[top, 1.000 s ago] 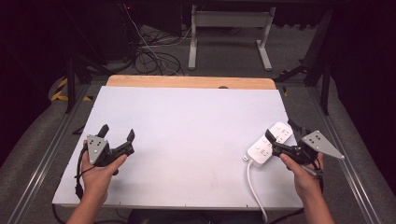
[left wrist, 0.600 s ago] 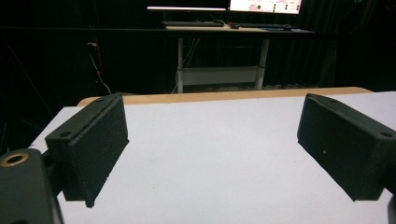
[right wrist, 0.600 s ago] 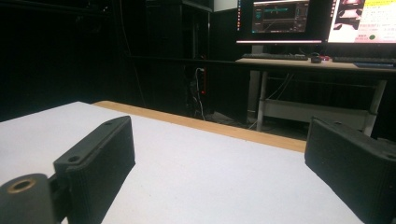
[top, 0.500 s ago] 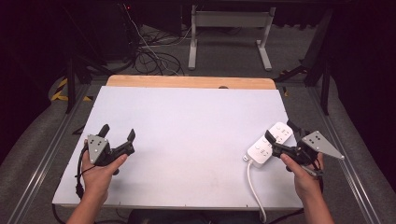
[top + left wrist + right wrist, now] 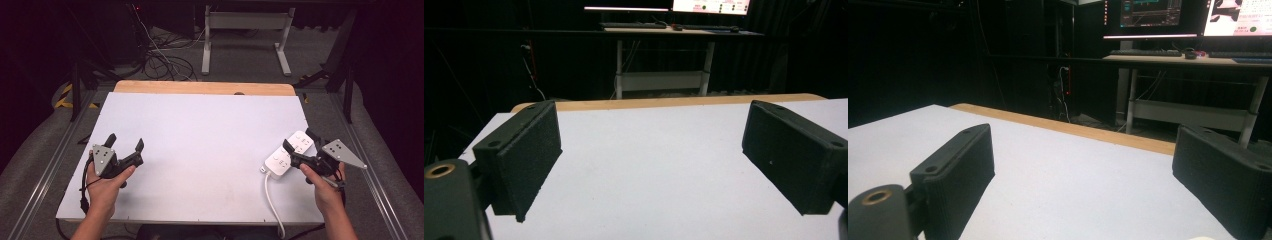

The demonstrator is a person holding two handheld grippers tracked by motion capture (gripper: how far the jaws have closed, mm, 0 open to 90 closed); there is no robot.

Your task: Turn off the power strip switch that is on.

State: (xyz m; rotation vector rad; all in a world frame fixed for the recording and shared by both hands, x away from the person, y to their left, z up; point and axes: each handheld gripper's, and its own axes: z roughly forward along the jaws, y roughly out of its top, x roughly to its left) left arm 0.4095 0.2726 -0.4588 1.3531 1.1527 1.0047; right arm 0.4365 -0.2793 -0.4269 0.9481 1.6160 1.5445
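— Where the bench is looked down on from above, what is seen on its white top?

— A white power strip is seen lying near the right edge, set at a slant, with its white cord run back toward the near edge of the bench. A strip of bare wood is left showing along the far edge.

— How is the right tool placed?

— The right tool is held by the right hand just over the power strip, its jaws spread wide, one toward each side of the strip's middle. Whether the strip is touched by either jaw cannot be told from above. In the right gripper view the two black jaws are seen well apart with nothing clamped between them, and a sliver of white is glimpsed at the bottom edge.

— And the left tool?

— The left tool is held by the left hand at the left side of the bench, well apart from the power strip. Its jaws are likewise spread, and in the left gripper view only plain white surface is seen between the two pads. A grey three-cornered plate is carried on top of it, and a matching one on the right tool.

— What is seen beyond the bench?

— A desk with lit monitors is seen in the dark background, and loose cables are spread on the floor behind.
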